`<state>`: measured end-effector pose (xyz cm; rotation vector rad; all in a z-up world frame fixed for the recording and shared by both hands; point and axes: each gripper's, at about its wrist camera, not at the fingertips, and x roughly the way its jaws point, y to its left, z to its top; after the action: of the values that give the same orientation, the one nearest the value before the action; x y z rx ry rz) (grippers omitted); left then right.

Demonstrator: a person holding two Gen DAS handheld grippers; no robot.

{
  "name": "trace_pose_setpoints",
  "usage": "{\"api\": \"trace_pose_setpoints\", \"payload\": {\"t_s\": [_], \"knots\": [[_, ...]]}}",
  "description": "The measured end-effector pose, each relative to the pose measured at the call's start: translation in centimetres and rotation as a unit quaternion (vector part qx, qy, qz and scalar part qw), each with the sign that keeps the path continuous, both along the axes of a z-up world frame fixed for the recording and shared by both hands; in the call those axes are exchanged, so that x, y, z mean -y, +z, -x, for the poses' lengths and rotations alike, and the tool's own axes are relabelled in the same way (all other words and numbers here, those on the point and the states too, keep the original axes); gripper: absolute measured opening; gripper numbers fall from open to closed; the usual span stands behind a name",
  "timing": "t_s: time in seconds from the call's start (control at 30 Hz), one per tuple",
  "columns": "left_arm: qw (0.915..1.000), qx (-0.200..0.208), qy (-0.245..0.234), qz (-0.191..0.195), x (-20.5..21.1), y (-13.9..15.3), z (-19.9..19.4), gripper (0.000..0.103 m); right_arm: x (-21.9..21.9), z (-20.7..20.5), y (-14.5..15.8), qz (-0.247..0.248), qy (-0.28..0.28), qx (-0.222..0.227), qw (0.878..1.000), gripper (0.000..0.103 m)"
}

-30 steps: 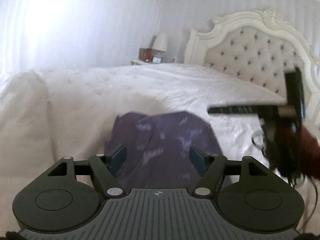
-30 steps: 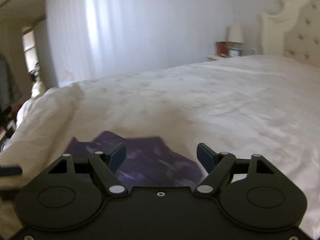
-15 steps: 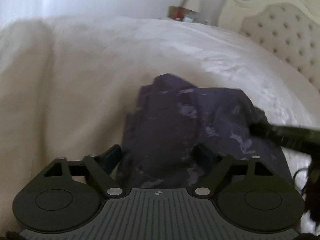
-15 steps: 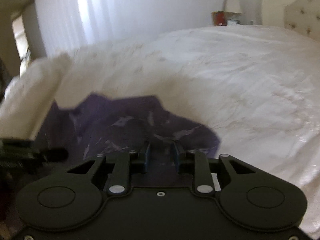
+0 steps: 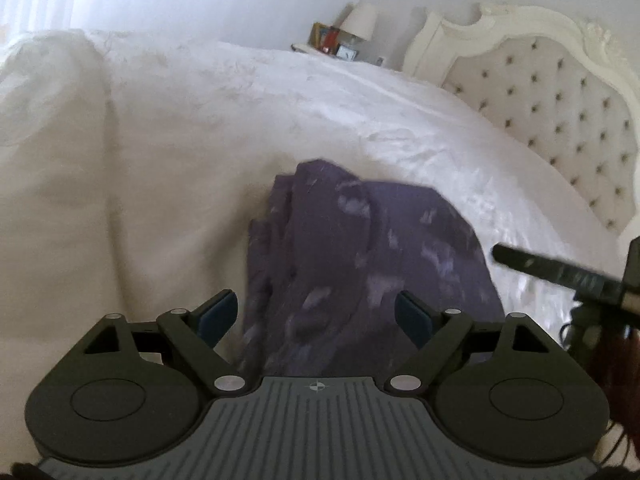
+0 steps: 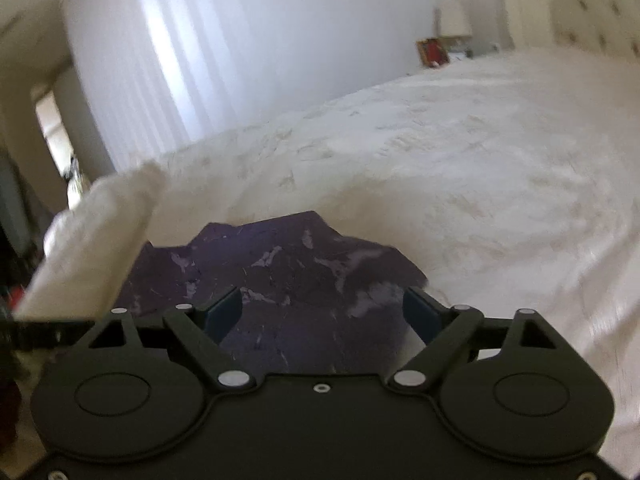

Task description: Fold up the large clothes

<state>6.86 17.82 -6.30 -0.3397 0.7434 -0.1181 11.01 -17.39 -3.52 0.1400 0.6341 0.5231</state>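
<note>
A dark purple garment with pale blotches point(image 5: 360, 264) lies bunched and partly folded on the white bed point(image 5: 180, 152). My left gripper point(image 5: 316, 316) is open and empty, just above the garment's near edge. The garment also shows in the right wrist view point(image 6: 288, 276). My right gripper point(image 6: 322, 312) is open and empty over its near edge. The right gripper's finger shows in the left wrist view point(image 5: 560, 274), at the garment's right side.
A tufted cream headboard point(image 5: 560, 112) stands at the right. A nightstand with a lamp point(image 5: 358, 24) and small items is beyond the bed. White curtains point(image 6: 200, 60) hang behind. The bedspread's corner point(image 6: 100, 240) drops off at the left.
My right gripper was shut on the garment half a second ago and is now open. The left gripper stayed open and pulled back slightly. The garment now lies flatter on the bed.
</note>
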Motion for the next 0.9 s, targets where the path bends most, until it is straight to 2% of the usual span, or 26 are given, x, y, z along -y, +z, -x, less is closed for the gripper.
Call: {"api": "trace_pose_setpoints", "payload": {"t_s": [0.17,0.3,0.4,0.43,0.47,0.5,0.57,0.73,0.77,0.8,0.87,0.9], "knots": [[0.9967,-0.068,-0.003,0.045,-0.7,-1.7,0.2,0.087,2.9,-0.2,-2.0,-0.098,-0.011,-0.086,0.991,0.095],[0.9933,-0.094,-0.009,0.067,-1.1,-2.9,-0.8,0.09,3.0,-0.7,-3.9,-0.133,0.006,-0.131,0.982,0.096],[0.9835,-0.123,-0.023,0.131,-1.6,-4.4,-1.9,0.091,2.1,-1.3,-5.4,-0.16,0.02,-0.162,0.974,0.096],[0.9786,-0.132,-0.026,0.155,-1.8,-5.0,-2.3,0.091,1.9,-1.4,-5.8,-0.168,0.026,-0.168,0.971,0.097],[0.9745,-0.138,-0.027,0.175,-2.0,-5.5,-2.7,0.096,1.4,-1.7,-6.2,-0.176,0.031,-0.173,0.969,0.098],[0.9717,-0.14,-0.031,0.188,-2.1,-6.0,-3.1,0.098,1.1,-2.0,-6.4,-0.181,0.034,-0.176,0.967,0.103],[0.9687,-0.143,-0.045,0.198,-1.9,-6.4,-3.8,0.102,0.3,-2.4,-6.8,-0.193,0.039,-0.179,0.964,0.103],[0.9653,-0.139,-0.092,0.201,-0.3,-6.5,-5.2,0.101,-0.4,-3.6,-7.4,-0.223,0.032,-0.188,0.956,0.103],[0.9655,-0.137,-0.098,0.198,0.0,-6.4,-5.3,0.101,-0.3,-3.6,-7.3,-0.226,0.03,-0.19,0.955,0.1],[0.9655,-0.135,-0.103,0.197,0.3,-6.2,-5.3,0.099,-0.1,-3.6,-7.0,-0.223,0.026,-0.188,0.956,0.088],[0.9663,-0.129,-0.115,0.191,1.1,-5.6,-5.5,0.097,0.4,-3.2,-6.4,-0.203,0.028,-0.179,0.962,0.073],[0.9665,-0.125,-0.123,0.187,1.7,-5.1,-5.6,0.097,0.8,-2.9,-5.9,-0.198,0.033,-0.172,0.964,0.069]]}}
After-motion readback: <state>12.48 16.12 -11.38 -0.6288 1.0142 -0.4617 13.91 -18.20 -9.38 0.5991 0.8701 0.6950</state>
